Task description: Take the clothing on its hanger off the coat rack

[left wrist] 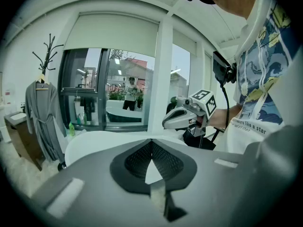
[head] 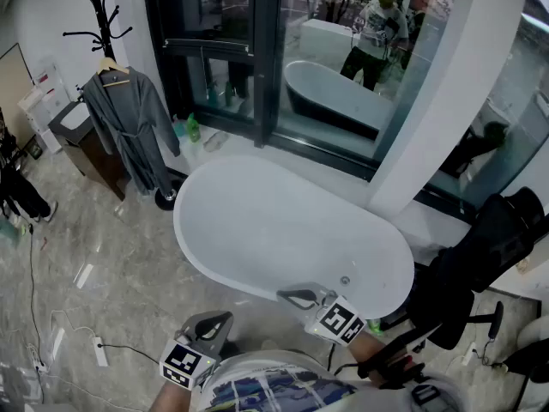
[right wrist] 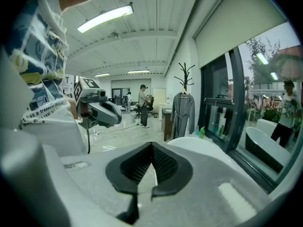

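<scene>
Both left gripper (head: 216,321) and right gripper (head: 297,297) rest closed, empty, near the body: the robe (head: 129,127) hangs far left, unreached.

head camera looks steeply down; both gripper cameras face the far coat rack (left wrist: 46,56).

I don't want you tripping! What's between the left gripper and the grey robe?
Head view: only bare grey marble floor lies between the left gripper and the grey fabric robe; the white oval bathtub stands alongside.
</scene>
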